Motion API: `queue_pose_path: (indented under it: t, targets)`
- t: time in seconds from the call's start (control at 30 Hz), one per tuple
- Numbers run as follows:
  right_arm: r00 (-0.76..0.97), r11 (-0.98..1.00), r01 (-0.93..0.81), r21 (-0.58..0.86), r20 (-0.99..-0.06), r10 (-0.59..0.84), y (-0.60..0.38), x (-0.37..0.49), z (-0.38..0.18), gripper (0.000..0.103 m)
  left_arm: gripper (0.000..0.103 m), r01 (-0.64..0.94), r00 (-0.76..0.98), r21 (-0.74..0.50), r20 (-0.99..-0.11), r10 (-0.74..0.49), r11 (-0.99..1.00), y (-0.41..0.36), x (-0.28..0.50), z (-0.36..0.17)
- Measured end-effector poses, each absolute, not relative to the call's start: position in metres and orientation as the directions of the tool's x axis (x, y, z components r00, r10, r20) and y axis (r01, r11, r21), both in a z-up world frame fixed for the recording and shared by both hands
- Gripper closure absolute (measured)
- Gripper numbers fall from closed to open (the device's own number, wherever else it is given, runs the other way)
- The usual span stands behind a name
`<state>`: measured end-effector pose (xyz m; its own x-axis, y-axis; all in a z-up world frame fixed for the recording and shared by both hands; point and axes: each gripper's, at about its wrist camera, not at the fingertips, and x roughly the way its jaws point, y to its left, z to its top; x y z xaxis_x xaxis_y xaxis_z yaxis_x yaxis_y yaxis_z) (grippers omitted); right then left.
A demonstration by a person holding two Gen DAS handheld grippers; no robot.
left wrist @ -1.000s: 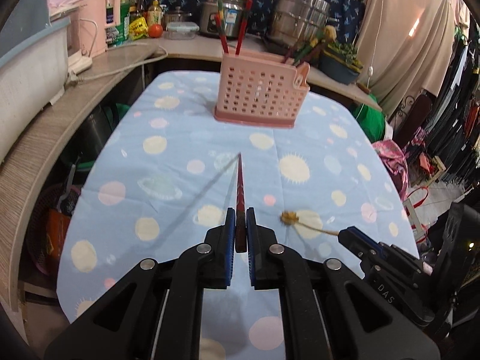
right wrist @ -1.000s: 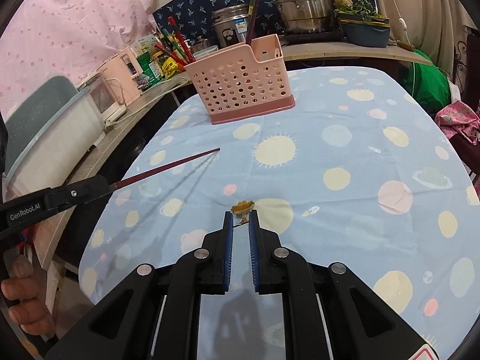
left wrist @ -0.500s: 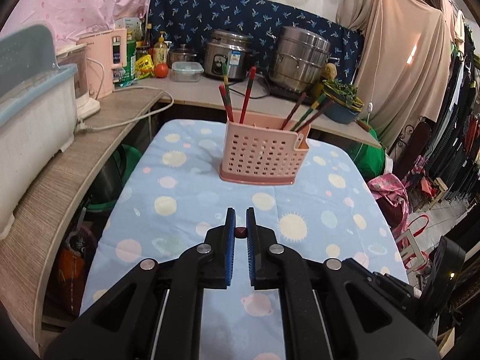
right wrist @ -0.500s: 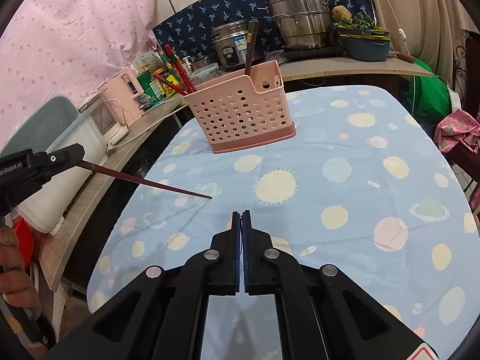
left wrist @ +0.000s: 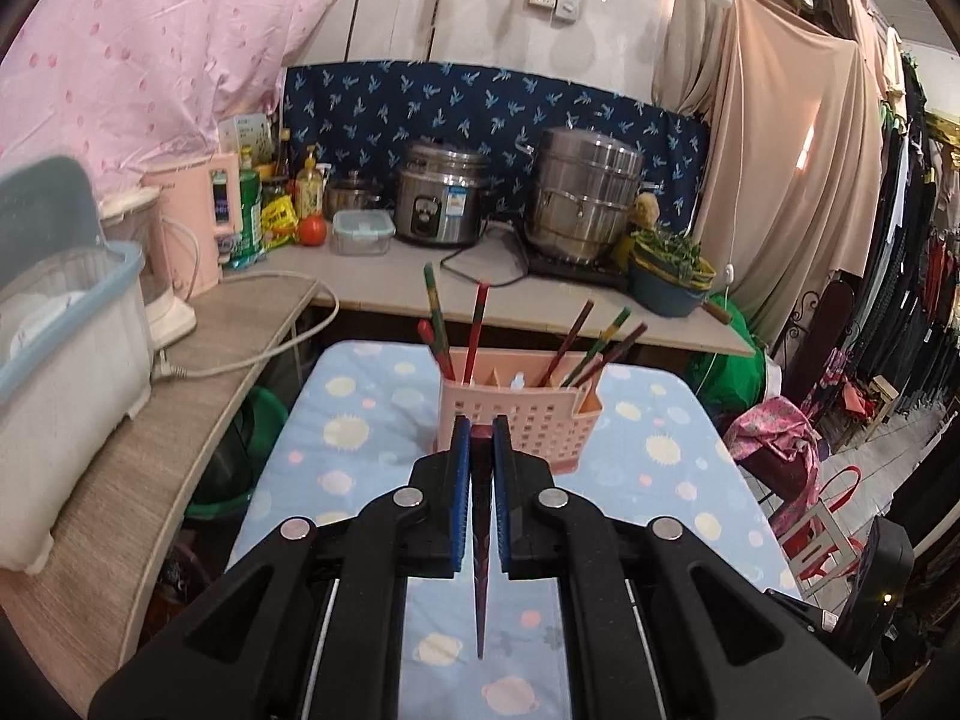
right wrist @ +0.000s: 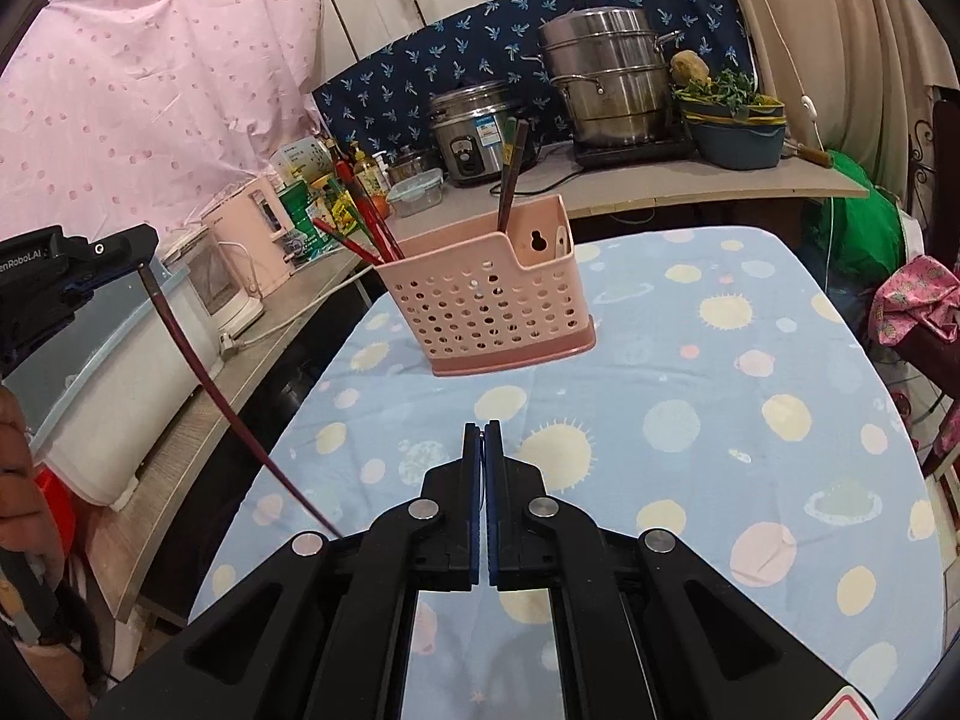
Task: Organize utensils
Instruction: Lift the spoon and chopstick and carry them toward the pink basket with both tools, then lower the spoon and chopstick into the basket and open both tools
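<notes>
Left gripper [left wrist: 477,441]: its jaws are clamped on a long dark-red lacquered chopstick [left wrist: 480,570], which hangs tip-down above the cloth; from the right wrist view the same stick slants down from that gripper toward the near edge.
Right gripper [right wrist: 485,435]: jaws pressed together. I can't make out anything between the pads, though they are shut too tight to be sure.
Holder: the pink perforated plastic utensil basket [right wrist: 486,306] stands at the far end of the blue planet-print tablecloth [right wrist: 750,420], well apart from both grippers.
Already in: several red and green chopsticks lean in its compartments, some at each end.
On the cloth: no loose utensil shows in either view.
Left to do: I'd judge this chopstick must go into the basket; the sorting looks near its end.
</notes>
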<state>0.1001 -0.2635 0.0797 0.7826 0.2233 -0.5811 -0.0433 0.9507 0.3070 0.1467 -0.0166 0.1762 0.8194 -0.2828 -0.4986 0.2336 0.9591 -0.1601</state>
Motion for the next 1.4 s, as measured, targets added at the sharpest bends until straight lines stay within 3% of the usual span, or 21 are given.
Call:
queue_pose_path:
  t: [0.63, 1.0, 1.4]
  targets:
    - [0.89, 0.961, -0.046, 0.274, -0.426, 0.164, -0.273, 0.226, 0.174, 0.101, 0.096, 0.29, 0.909, -0.124, -0.275, -0.313, 0.949, -0.067, 0.242, 0.284]
    - [0.854, 0.972, -0.032, 0.234, -0.499, 0.149, -0.259, 0.303, 0.146, 0.101, 0.096, 0.242, 0.91, -0.098, -0.322, -0.261, 0.965, -0.068, 0.309, 0.255]
    - [0.82, 0.972, -0.026, 0.232, -0.551, 0.153, -0.251, 0.319, 0.114, 0.098, 0.096, 0.231, 0.885, -0.112, -0.388, -0.257, 0.966, -0.067, 0.334, 0.217]
